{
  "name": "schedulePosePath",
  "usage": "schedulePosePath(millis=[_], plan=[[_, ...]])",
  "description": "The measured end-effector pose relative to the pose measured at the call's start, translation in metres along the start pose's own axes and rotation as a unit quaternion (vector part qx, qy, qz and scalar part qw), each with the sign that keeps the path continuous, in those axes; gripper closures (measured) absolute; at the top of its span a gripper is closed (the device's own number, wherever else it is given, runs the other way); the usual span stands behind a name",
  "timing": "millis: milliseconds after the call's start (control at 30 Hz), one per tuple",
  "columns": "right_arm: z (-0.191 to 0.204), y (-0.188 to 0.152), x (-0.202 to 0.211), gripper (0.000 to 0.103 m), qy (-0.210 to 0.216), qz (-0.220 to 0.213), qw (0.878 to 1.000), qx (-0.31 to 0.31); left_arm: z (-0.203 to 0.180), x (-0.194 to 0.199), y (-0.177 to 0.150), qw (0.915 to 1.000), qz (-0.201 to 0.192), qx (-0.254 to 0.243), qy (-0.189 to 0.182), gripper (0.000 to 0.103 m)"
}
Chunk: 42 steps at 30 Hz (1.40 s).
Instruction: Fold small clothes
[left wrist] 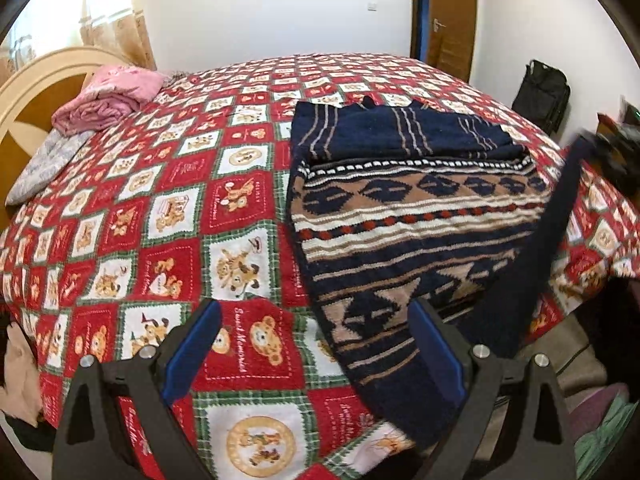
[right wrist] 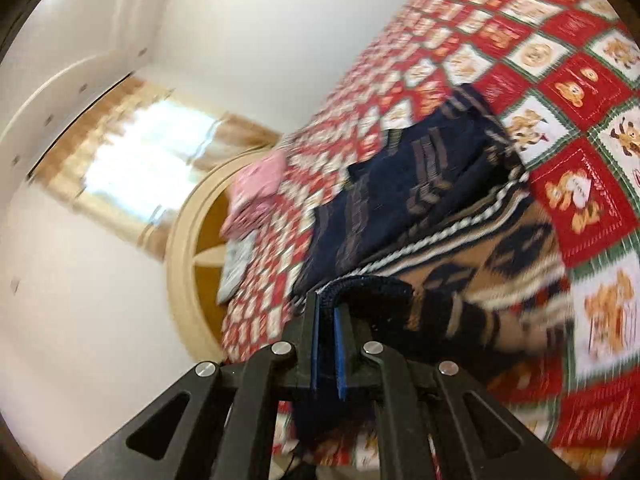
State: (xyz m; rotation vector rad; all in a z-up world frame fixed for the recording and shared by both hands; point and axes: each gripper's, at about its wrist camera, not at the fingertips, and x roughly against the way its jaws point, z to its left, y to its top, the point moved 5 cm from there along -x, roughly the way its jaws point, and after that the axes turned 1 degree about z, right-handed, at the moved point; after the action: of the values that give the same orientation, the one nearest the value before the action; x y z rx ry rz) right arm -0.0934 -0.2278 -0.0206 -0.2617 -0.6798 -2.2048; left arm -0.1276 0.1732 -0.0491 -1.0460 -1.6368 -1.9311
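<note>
Two grippers work a patterned knit sweater (left wrist: 416, 216) that lies partly folded on the teddy-bear bedspread (left wrist: 168, 216), near the bed's front edge. The right gripper (right wrist: 328, 312) is clenched on the sweater's dark ribbed hem (right wrist: 368, 288), with a fold of knit pinched between its blue pads. In the left wrist view that raised strip of navy fabric (left wrist: 532, 248) stretches up toward the right. The left gripper (left wrist: 316, 344) hangs released, jaws wide apart, above the bedspread and the sweater's near corner, touching nothing. Judging by its thick weave, the sweater is soft, floppy and fairly heavy for cloth. It will probably sag and stretch from a single pinch, but should not slip much. A sound hold is on the ribbed hem or a doubled edge, ideally with a second grip at the other corner.
</note>
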Motion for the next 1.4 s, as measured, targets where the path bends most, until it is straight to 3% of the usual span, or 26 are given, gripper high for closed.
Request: schedulePosePath(millis=[133,300,367,500,533,633,700,767,833,867,933,1000,1033,1133,1233,1300,1367,1400], plan=[[-0.046,0.020,-0.030,0.097,-0.082,-0.006,0.996,-0.028,0.002,-0.003,-0.010,0.9992,0.011,-0.037,-0.007,0.007],[-0.096,0.015,-0.054,0.097,-0.129,0.002,0.988,-0.082,-0.013,-0.007,-0.028,0.9932,0.022,-0.111,-0.025,0.007],[-0.098,0.016,-0.056,0.097,-0.123,-0.003,0.989,-0.082,-0.027,-0.009,-0.037,0.9848,0.022,-0.171,-0.017,0.007],[-0.090,0.017,-0.057,0.097,-0.142,0.007,0.988,-0.063,-0.058,-0.011,-0.046,0.9562,-0.015,-0.292,0.009,0.007],[-0.090,0.017,-0.058,0.097,-0.146,0.008,0.987,-0.060,-0.070,-0.011,-0.050,0.9461,-0.026,-0.323,-0.003,0.007],[-0.089,0.016,-0.060,0.097,-0.150,0.010,0.987,-0.060,-0.090,-0.009,-0.058,0.9266,-0.027,-0.372,-0.049,0.007],[-0.090,0.016,-0.059,0.097,-0.151,0.011,0.987,-0.059,-0.099,-0.009,-0.062,0.9187,-0.030,-0.389,-0.063,0.007],[-0.092,0.013,-0.058,0.097,-0.151,0.011,0.987,-0.059,-0.107,-0.019,-0.059,0.9168,-0.027,-0.394,-0.059,0.007],[-0.089,0.014,-0.061,0.097,-0.148,0.013,0.987,-0.058,-0.111,-0.037,-0.054,0.9224,-0.012,-0.383,-0.047,0.007],[-0.088,0.014,-0.062,0.097,-0.147,0.014,0.987,-0.057,-0.111,-0.045,-0.050,0.9255,-0.003,-0.376,-0.044,0.012],[-0.088,0.013,-0.059,0.096,-0.139,0.017,0.989,-0.056,-0.108,-0.064,-0.041,0.9361,0.031,-0.346,-0.051,0.037],[-0.083,0.015,-0.052,0.096,-0.118,0.013,0.991,-0.054,-0.102,-0.077,-0.034,0.9486,0.070,-0.299,-0.078,0.084],[-0.080,0.016,-0.047,0.096,-0.105,0.012,0.993,-0.051,-0.096,-0.083,-0.029,0.9566,0.089,-0.257,-0.104,0.089],[-0.063,0.019,-0.029,0.095,-0.064,0.014,0.997,-0.040,-0.070,-0.090,-0.003,0.9751,0.097,-0.108,-0.168,0.091],[-0.049,0.018,-0.006,0.094,-0.044,0.004,0.999,-0.019,-0.046,-0.087,0.021,0.9811,0.069,-0.014,-0.180,0.091],[-0.041,0.018,0.015,0.093,-0.066,-0.019,0.997,0.022,-0.031,-0.085,0.033,0.9826,0.050,0.030,-0.177,0.091],[-0.038,0.016,0.035,0.083,-0.085,-0.038,0.994,0.050,-0.016,-0.086,0.043,0.9825,0.036,0.072,-0.168,0.091],[-0.039,0.015,0.040,0.058,-0.098,-0.041,0.993,0.057,-0.013,-0.088,0.045,0.9816,0.038,0.084,-0.167,0.091]])
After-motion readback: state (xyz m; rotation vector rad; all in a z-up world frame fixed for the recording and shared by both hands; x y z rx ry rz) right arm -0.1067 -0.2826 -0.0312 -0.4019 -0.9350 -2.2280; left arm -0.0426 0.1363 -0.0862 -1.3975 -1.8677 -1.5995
